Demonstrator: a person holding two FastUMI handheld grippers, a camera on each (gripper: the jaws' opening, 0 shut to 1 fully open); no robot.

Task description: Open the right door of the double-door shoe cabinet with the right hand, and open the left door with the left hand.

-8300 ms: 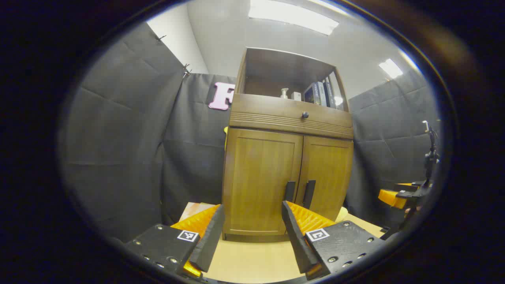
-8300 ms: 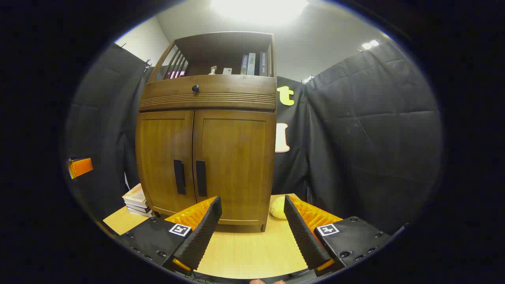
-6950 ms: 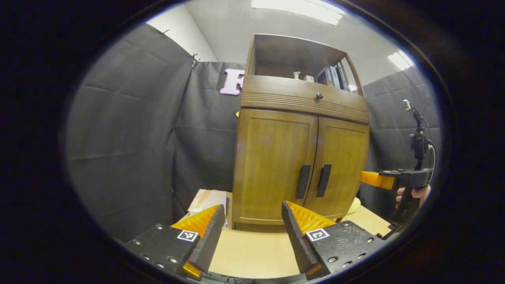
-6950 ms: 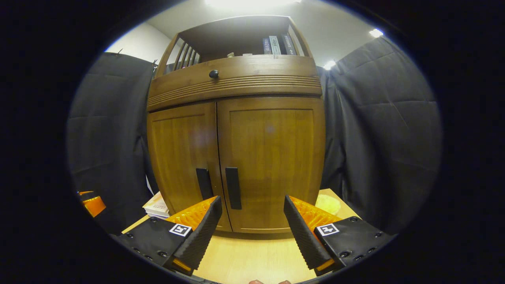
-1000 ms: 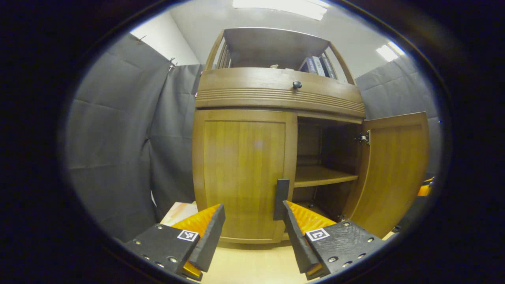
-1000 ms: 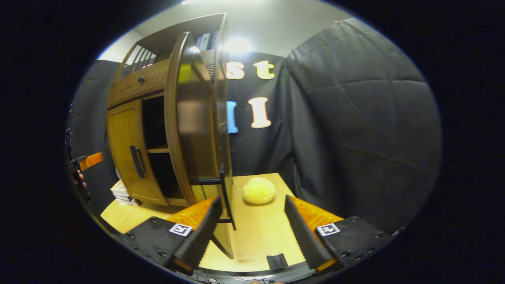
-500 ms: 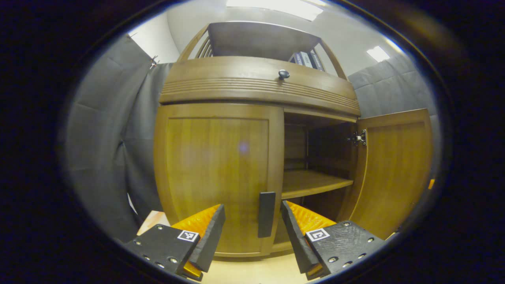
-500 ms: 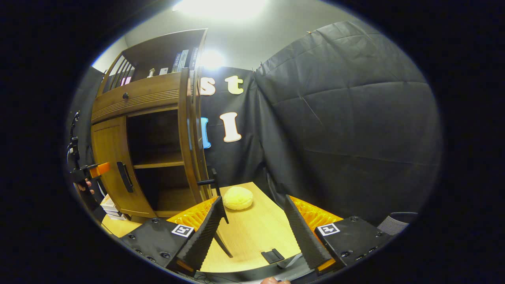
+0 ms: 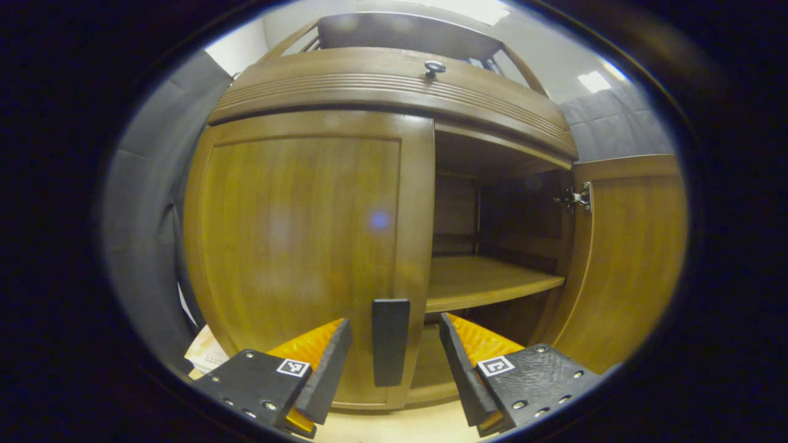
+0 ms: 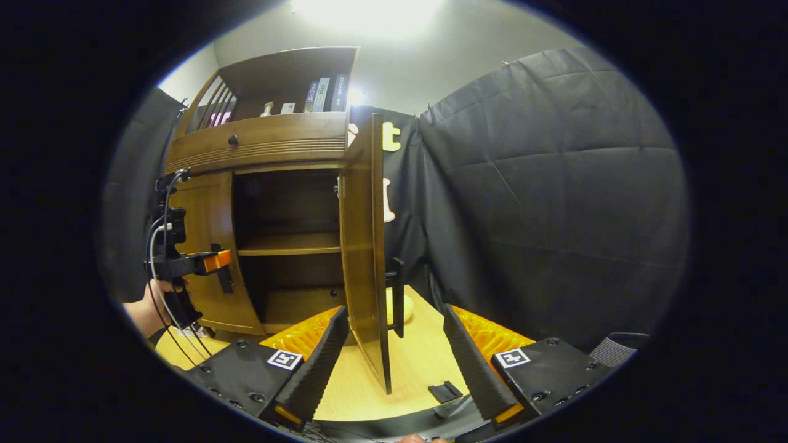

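Observation:
The brown wooden shoe cabinet [image 9: 381, 86] fills the left gripper view. Its left door [image 9: 295, 246] is closed, and the dark bar handle [image 9: 390, 341] stands between the fingers of my open left gripper [image 9: 390, 363], untouched by either. The right door [image 9: 622, 258] hangs swung out, baring an inner shelf [image 9: 486, 280]. In the right gripper view the right door [image 10: 363, 258] stands edge-on, its handle [image 10: 398, 295] facing right. My right gripper [image 10: 394, 363] is open in front of that door's lower edge, holding nothing. The left gripper [image 10: 212, 261] and a hand [image 10: 144, 311] are at the left door's handle.
The cabinet stands on a light wooden table [image 10: 412, 369]. A drawer with a dark knob [image 9: 434, 66] sits above the doors, with books [image 10: 323, 93] on the open top shelf. Black cloth walls [image 10: 542, 215] close the booth. A small black clip [image 10: 444, 391] lies near the table's front edge.
My left gripper has moved closer, so the left door's handle now sits between its fingers. My right gripper has drawn back from the opened right door and turned toward the cabinet.

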